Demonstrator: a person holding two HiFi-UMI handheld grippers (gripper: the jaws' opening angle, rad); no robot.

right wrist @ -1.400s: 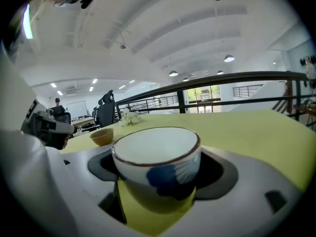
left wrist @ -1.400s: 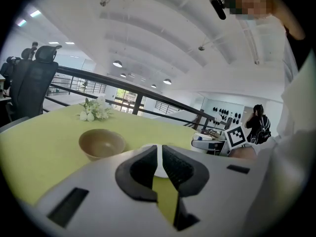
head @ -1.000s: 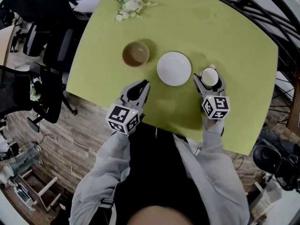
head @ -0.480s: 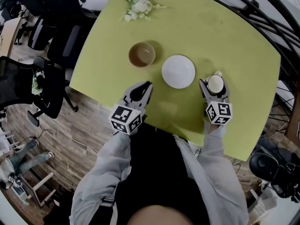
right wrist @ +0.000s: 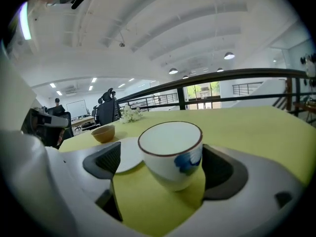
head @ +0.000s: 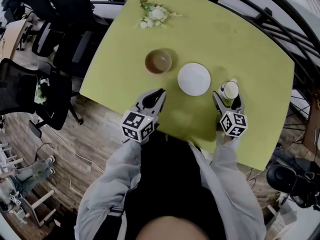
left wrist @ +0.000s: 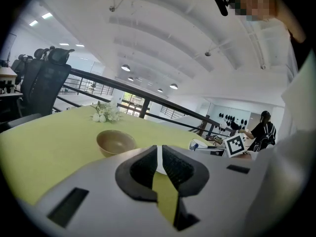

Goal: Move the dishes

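Observation:
On the yellow-green table [head: 125, 59] stand a brown bowl [head: 159, 61], a white plate [head: 194, 79] and a white cup [head: 230, 89] with a blue mark [right wrist: 172, 149]. My right gripper [head: 231, 92] is open, its jaws either side of the cup. In the right gripper view [right wrist: 165, 163] a gap shows between the left pad [right wrist: 103, 159] and the cup, with the plate [right wrist: 129, 154] behind. My left gripper [head: 161, 91] is shut on nothing, hovering at the near table edge, short of the bowl [left wrist: 115, 142] and plate.
A sprig of white flowers [head: 156, 14] lies at the table's far end. Black office chairs [head: 30, 94] stand on the wooden floor to the left. A dark railing [head: 265, 14] runs behind the table's far right side. The near table edge lies just under both grippers.
Only the head camera has shifted, so the table sits slightly lower and further right in the view. Cup, plate, bowl and both grippers keep their places relative to each other.

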